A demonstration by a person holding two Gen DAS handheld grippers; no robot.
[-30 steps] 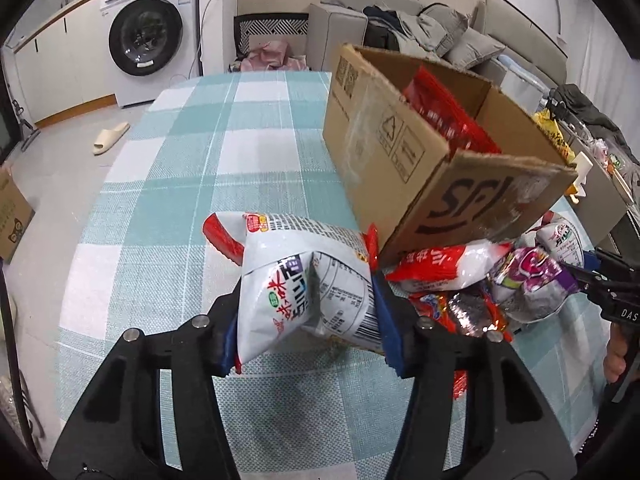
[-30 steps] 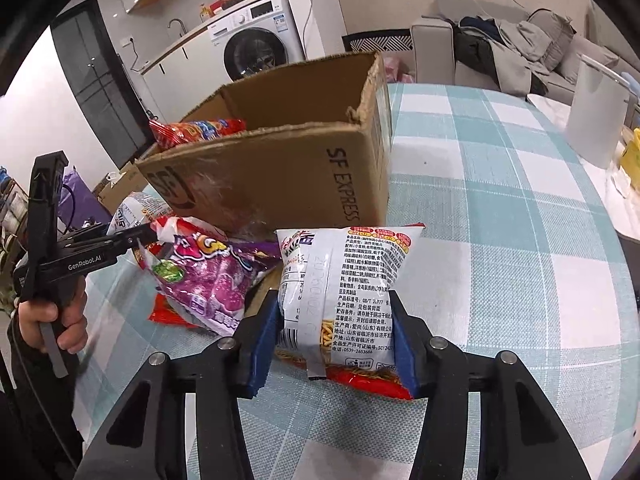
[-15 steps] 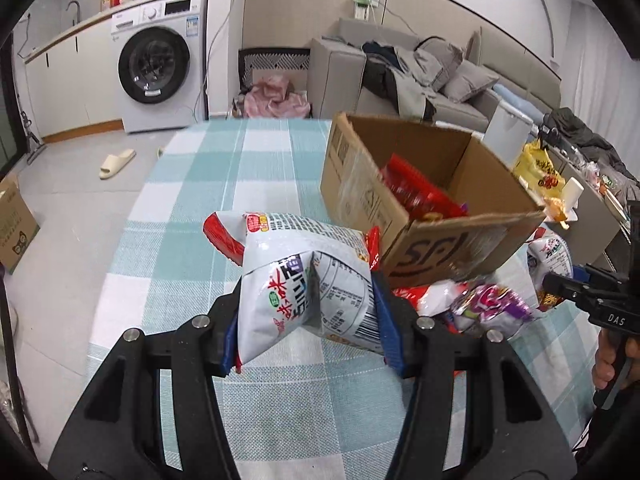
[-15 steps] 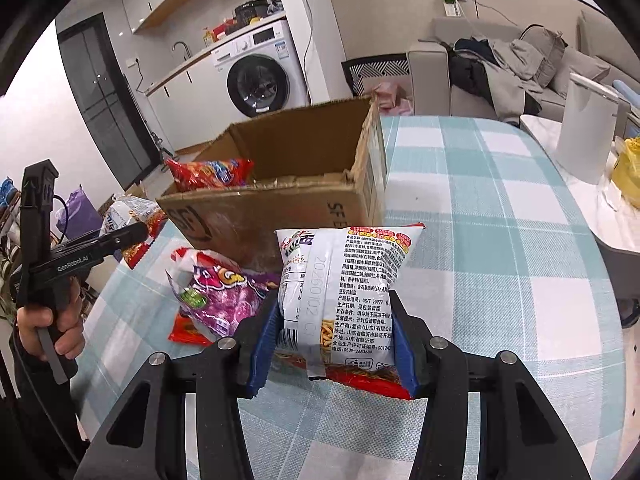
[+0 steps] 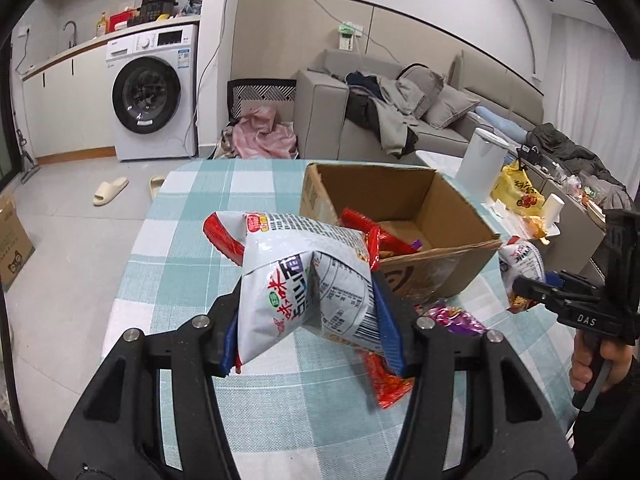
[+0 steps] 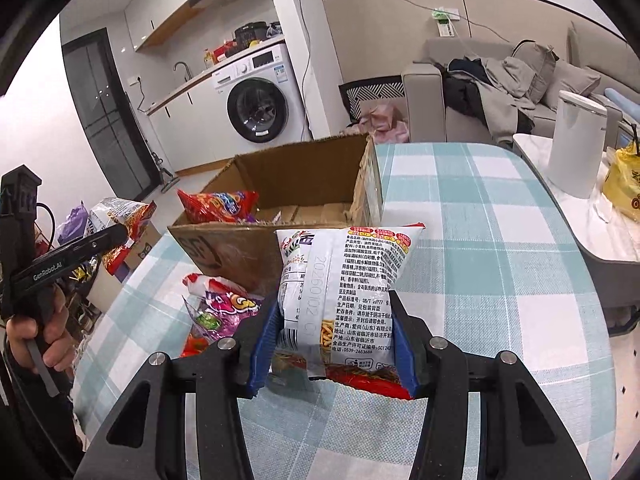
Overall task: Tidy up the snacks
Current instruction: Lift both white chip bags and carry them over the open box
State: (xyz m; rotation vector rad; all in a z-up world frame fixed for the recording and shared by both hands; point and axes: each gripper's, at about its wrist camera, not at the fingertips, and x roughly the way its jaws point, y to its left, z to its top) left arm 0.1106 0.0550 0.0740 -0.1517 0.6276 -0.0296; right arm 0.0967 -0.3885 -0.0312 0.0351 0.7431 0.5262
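A round table (image 5: 192, 208) under a teal and white checked cloth fills both wrist views. The landmark is an open brown cardboard box (image 5: 460, 216) standing on it, flaps up.

Inside the box, a red snack packet (image 5: 360, 222) lies toward its left side as the left wrist view shows it; the rest of the floor looks mostly bare. On the cloth just outside the box's near wall lie a purple snack bag (image 6: 218, 306) and a red wrapper (image 5: 390, 380).

Each gripper pinches its own white and red snack bag, lifted clear of the cloth on the near side of the box. The left gripper (image 5: 310, 324) clamps a crumpled bag (image 5: 304, 280) at a narrow opening, the bag folded between the blue pads, its long axis leaning toward the box opening. The right gripper (image 6: 334, 342) holds a flatter bag (image 6: 344, 280) upright, back panel facing the camera, long axis vertical, in front of the box's near wall.

The box mouth lies ahead of and beyond both sets of fingers. The right bag looks closer to the near wall, so the right hand seems nearer to dropping in, though both must clear the rim first.

Readable writing: "DAS" on the right gripper's body, "GenRobot.AI" on the left one's, "20260102" stamped on the right bag above dense Chinese print, and a barcode on the left bag. Part of a printed logo shows on the box wall, too cut off to read.
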